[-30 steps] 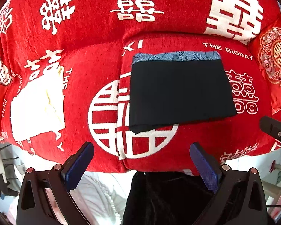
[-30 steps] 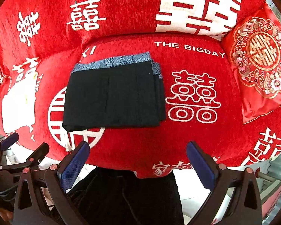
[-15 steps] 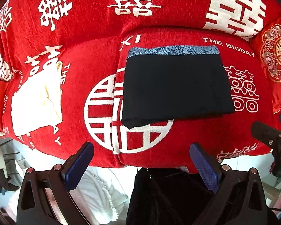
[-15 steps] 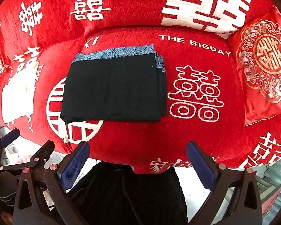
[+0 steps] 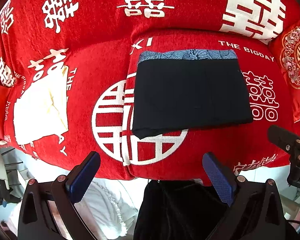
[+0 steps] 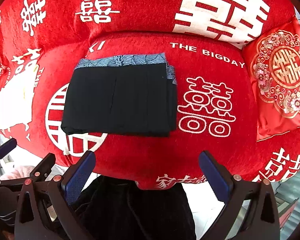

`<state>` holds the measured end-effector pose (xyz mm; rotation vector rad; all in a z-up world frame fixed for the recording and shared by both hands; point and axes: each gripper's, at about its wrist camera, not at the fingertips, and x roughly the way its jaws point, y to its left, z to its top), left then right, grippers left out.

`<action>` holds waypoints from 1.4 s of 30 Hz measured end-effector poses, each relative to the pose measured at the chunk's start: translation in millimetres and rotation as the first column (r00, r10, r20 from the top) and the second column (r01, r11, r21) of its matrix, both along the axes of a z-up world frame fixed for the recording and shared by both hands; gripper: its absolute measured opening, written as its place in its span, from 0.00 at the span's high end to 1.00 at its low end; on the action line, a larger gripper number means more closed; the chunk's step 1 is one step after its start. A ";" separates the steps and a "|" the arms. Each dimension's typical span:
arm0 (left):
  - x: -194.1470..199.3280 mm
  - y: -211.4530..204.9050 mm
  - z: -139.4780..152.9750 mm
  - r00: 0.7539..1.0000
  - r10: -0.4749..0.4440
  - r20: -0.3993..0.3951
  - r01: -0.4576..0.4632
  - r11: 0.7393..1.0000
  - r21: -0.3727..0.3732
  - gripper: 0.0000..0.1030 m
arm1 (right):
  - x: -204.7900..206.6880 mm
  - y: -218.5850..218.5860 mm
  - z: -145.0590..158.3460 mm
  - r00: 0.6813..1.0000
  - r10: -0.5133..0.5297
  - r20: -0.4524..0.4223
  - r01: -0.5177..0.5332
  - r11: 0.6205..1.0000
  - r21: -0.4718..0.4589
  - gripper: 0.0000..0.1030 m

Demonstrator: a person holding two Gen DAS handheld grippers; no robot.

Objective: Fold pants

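The black pants (image 5: 190, 94) lie folded into a flat rectangle on the red sofa seat, with a blue patterned waistband strip (image 5: 188, 55) along the far edge. They also show in the right wrist view (image 6: 118, 98). My left gripper (image 5: 150, 178) is open and empty, held off the sofa's front edge, below the pants. My right gripper (image 6: 148, 178) is open and empty, also in front of the seat edge. Neither touches the pants.
The red sofa cover (image 5: 110, 40) carries white characters. A white folded cloth (image 5: 40, 108) lies on the seat to the left. A red embroidered cushion (image 6: 280, 76) sits at the right. Dark cloth (image 6: 134, 210) and white fabric (image 5: 106, 206) lie below the seat edge.
Both grippers have drawn back slightly from the sofa, staying open. The folded pants have not moved.
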<state>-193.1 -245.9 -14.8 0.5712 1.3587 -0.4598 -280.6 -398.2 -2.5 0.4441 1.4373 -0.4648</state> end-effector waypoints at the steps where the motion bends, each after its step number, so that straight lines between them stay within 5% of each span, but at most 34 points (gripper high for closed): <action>1: 0.0 0.2 0.2 1.000 -0.001 0.002 0.001 1.000 -0.001 0.01 | 0.3 0.2 -0.2 1.000 0.000 0.000 0.000 1.000 0.000 0.00; 42: 5.3 -2.4 -3.3 1.000 -0.021 0.010 0.021 1.000 -0.003 0.01 | 7.2 4.1 -6.8 1.000 0.009 -0.016 -0.010 1.000 -0.003 0.00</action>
